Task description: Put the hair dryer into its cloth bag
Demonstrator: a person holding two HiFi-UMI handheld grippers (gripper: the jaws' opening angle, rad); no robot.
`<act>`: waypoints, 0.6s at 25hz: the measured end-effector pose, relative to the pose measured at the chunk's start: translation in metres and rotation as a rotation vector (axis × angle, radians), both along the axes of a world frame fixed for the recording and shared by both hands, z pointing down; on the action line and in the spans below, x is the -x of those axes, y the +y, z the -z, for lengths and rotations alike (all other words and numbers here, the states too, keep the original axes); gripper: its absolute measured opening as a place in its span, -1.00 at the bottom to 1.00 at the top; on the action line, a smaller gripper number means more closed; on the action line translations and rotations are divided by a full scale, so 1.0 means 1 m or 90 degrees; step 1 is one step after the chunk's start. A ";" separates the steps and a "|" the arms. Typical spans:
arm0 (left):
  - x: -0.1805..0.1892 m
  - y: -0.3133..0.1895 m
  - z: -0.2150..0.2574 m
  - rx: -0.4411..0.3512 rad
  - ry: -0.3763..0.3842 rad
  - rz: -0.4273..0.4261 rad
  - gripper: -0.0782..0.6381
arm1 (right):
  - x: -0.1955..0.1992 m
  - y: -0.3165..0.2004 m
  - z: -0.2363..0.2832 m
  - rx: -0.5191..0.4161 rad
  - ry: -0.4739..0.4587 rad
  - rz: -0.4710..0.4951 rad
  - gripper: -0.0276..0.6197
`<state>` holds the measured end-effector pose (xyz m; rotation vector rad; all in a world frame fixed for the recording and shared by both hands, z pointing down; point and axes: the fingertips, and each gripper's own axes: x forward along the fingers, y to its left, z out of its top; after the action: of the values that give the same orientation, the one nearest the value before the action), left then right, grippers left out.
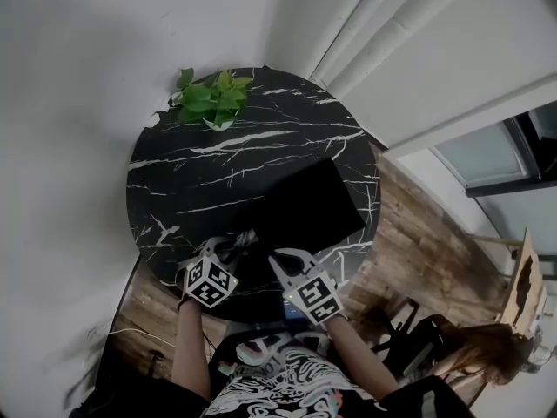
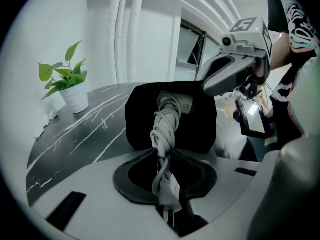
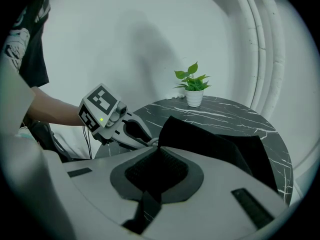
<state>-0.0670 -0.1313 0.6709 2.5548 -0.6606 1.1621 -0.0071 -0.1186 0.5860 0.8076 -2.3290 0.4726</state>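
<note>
A black cloth bag (image 1: 305,203) lies on the round black marble table (image 1: 187,168), its mouth toward me. My left gripper (image 2: 161,151) is shut on the hair dryer's coiled white cord (image 2: 162,126), and the plug (image 2: 169,196) hangs back between the jaws. The cord runs into the bag's mouth (image 2: 145,119), where a pale part of the hair dryer (image 2: 183,103) shows. My right gripper (image 3: 159,146) is shut on the bag's (image 3: 210,141) near edge and holds it raised. In the head view the left gripper (image 1: 239,242) and right gripper (image 1: 280,258) sit side by side at the table's near edge.
A small potted plant (image 1: 211,101) stands at the table's far edge by the white wall. White pipes (image 2: 127,29) run up the wall behind. Wooden floor (image 1: 409,233) lies to the right of the table. A small lit screen (image 2: 250,116) hangs near my body.
</note>
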 end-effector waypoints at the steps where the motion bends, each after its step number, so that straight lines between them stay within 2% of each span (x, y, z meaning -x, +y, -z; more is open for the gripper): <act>1: -0.008 -0.003 0.001 -0.002 0.008 0.000 -0.53 | 0.000 0.000 0.000 0.001 -0.001 0.000 -0.84; 8: -0.053 -0.023 0.002 -0.010 0.054 -0.004 -0.53 | -0.002 0.001 0.004 -0.002 -0.001 0.006 -0.84; 15: -0.080 -0.044 -0.014 -0.047 0.023 -0.046 -0.53 | -0.007 0.000 0.000 0.002 0.001 0.007 -0.84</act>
<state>0.0129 -0.1750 0.6848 2.6742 -0.6191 1.1313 -0.0001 -0.1185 0.5858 0.7921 -2.3289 0.4709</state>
